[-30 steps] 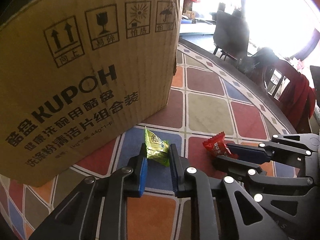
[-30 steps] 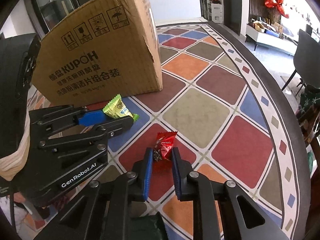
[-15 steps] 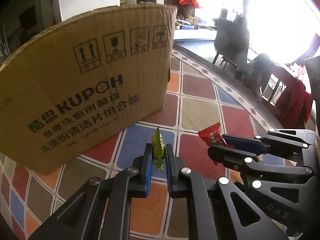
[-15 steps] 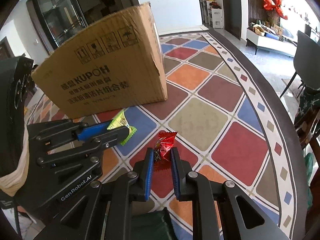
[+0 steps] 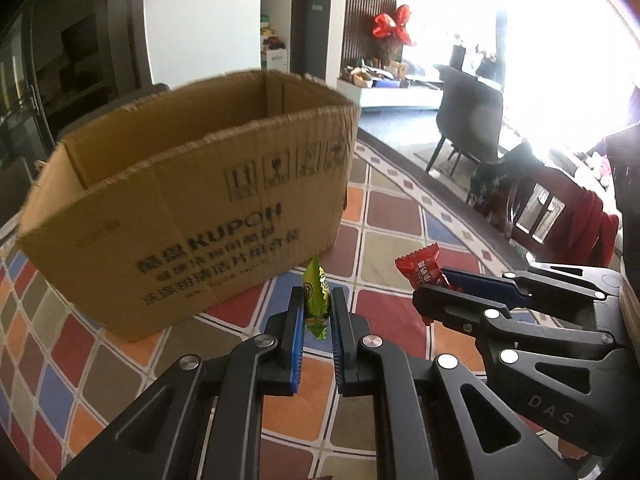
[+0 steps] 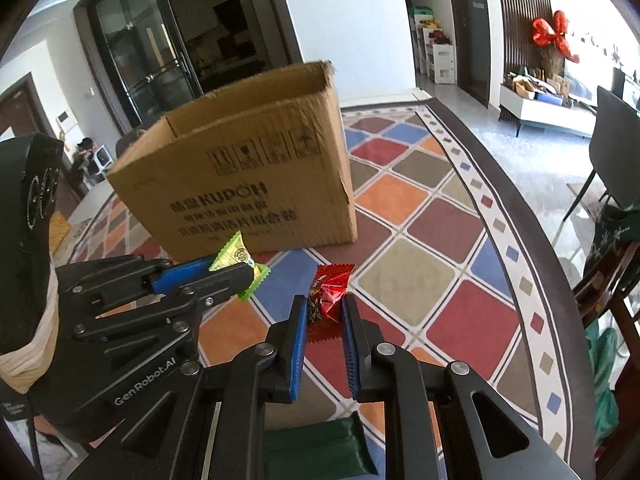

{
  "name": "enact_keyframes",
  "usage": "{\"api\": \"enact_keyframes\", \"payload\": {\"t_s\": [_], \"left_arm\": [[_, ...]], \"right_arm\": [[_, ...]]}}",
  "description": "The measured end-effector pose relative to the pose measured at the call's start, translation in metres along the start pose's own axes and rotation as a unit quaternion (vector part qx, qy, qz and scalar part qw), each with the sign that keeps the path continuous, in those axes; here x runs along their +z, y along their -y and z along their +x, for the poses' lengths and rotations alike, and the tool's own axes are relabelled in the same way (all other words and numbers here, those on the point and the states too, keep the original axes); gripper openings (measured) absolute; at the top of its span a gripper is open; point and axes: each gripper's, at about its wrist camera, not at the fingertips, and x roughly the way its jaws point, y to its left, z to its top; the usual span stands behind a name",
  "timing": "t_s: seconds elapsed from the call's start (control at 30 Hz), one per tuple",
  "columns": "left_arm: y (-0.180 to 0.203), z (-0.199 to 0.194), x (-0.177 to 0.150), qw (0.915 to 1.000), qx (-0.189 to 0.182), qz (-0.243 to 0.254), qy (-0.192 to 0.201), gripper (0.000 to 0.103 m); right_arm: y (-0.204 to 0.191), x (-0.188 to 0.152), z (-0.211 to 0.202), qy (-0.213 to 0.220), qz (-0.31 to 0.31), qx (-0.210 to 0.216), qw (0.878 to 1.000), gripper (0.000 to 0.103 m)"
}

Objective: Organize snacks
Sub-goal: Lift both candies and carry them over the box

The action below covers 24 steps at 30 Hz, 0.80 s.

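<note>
My left gripper (image 5: 317,300) is shut on a green wrapped candy (image 5: 316,294), held edge-on above the table. To its right, my right gripper (image 5: 430,286) pinches a red wrapped candy (image 5: 420,270). In the right wrist view the right gripper (image 6: 324,308) is shut on the red candy (image 6: 326,300), and the left gripper (image 6: 232,270) at the left holds the green candy (image 6: 234,258). An open-topped cardboard box (image 5: 192,216) stands just beyond both grippers, also seen as the box (image 6: 248,184); its floor is hidden.
The round table (image 6: 404,272) wears a cloth of coloured diamonds with a dark rim at the right. Dark chairs (image 5: 468,120) and a chair with red cloth (image 5: 568,216) stand past that rim. A dark green thing (image 6: 320,448) lies under the right gripper.
Both grippers have risen with their candies, so the box's open top now shows. The left jaws closed tighter on the green candy, which turned edge-on.
</note>
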Motion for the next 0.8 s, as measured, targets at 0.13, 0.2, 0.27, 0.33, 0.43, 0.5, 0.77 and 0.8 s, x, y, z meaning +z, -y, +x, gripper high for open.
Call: {"api": "enact_keyframes", "payload": {"t_s": [0.13,0.2,0.27,0.33,0.43,0.5,0.77,0.8], "left_arm": [[-0.006,-0.02,0.006,0.9998,0.004,-0.005,0.018,0.014],[-0.008,-0.03,0.011,0.9995,0.009,-0.005,0.029,0.014],[-0.012,-0.038,0.013,0.9992,0.012,-0.006,0.038,0.014],[-0.015,-0.046,0.017,0.9987,0.016,-0.008,0.049,0.014],[-0.017,-0.055,0.022,0.9978,0.022,-0.01,0.061,0.014],[-0.019,-0.062,0.026,0.9972,0.025,-0.012,0.069,0.014],[-0.027,-0.081,0.036,0.9946,0.039,-0.018,0.095,0.014],[-0.028,-0.083,0.039,0.9943,0.042,-0.018,0.097,0.014]], "right_arm": [[-0.006,0.005,-0.009,0.013,-0.006,0.007,1.0,0.018],[-0.008,0.008,-0.014,0.02,-0.008,0.011,1.0,0.018],[-0.012,0.012,-0.019,0.028,-0.012,0.014,0.999,0.018],[-0.015,0.015,-0.022,0.034,-0.015,0.017,0.999,0.018],[-0.019,0.021,-0.026,0.043,-0.02,0.02,0.999,0.018],[-0.023,0.025,-0.029,0.049,-0.024,0.022,0.998,0.018],[-0.034,0.042,-0.041,0.075,-0.035,0.032,0.996,0.018],[-0.036,0.045,-0.042,0.078,-0.036,0.033,0.996,0.018]]}}
